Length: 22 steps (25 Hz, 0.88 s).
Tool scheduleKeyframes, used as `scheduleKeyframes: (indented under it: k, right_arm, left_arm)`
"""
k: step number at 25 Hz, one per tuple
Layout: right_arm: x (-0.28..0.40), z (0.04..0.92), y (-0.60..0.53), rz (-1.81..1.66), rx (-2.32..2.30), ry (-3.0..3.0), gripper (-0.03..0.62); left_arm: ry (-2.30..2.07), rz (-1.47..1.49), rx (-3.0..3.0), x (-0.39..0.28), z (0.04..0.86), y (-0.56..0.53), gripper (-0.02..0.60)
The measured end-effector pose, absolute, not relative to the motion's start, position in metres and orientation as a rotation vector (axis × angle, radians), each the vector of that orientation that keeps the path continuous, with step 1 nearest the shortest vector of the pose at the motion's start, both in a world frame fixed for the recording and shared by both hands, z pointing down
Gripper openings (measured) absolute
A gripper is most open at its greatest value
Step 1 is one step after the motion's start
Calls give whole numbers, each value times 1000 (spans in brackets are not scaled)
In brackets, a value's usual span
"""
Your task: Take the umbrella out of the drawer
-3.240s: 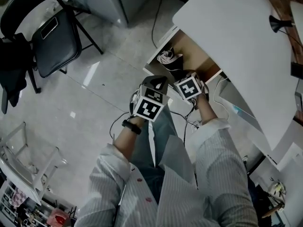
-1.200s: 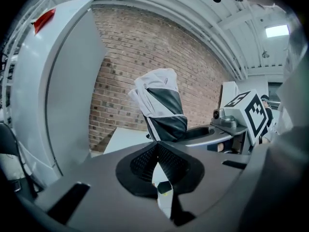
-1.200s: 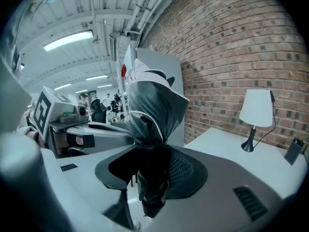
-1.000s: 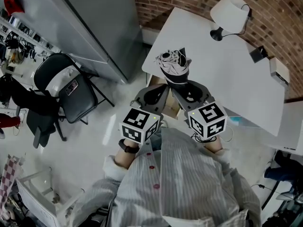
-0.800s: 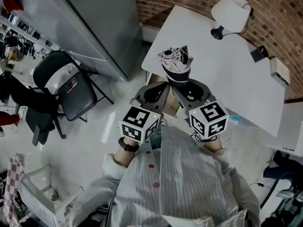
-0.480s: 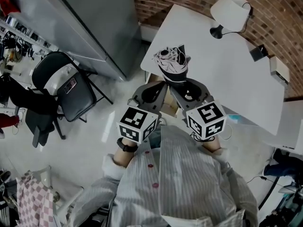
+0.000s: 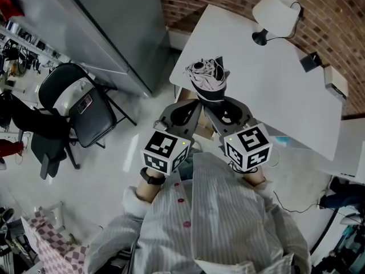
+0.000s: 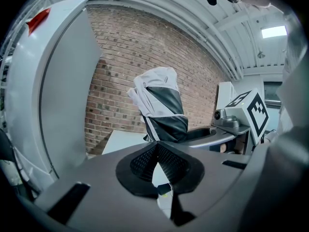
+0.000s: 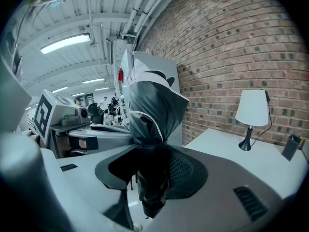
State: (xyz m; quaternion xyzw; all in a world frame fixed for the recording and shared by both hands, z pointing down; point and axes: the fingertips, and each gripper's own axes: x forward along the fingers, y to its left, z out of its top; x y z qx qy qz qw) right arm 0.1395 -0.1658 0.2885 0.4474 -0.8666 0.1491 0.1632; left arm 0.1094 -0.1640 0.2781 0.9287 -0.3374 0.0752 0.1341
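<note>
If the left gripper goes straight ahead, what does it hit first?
Probably the umbrella, held upright by the right gripper just beyond the left gripper; the exact gap is unclear.

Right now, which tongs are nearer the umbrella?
Right. The right tongs are clamped on the folded umbrella, holding it upright. The left tongs are shut and empty beside it, with the umbrella just beyond their tips.
</note>
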Motion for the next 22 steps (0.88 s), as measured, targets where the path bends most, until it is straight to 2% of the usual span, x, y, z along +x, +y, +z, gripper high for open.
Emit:
scheduleKeyframes:
  k: [22]
  right_arm:
    - [117, 304, -147, 491, 1291, -2456, 184]
  left_arm:
    - [-921, 178, 2636, 82, 293, -145, 9]
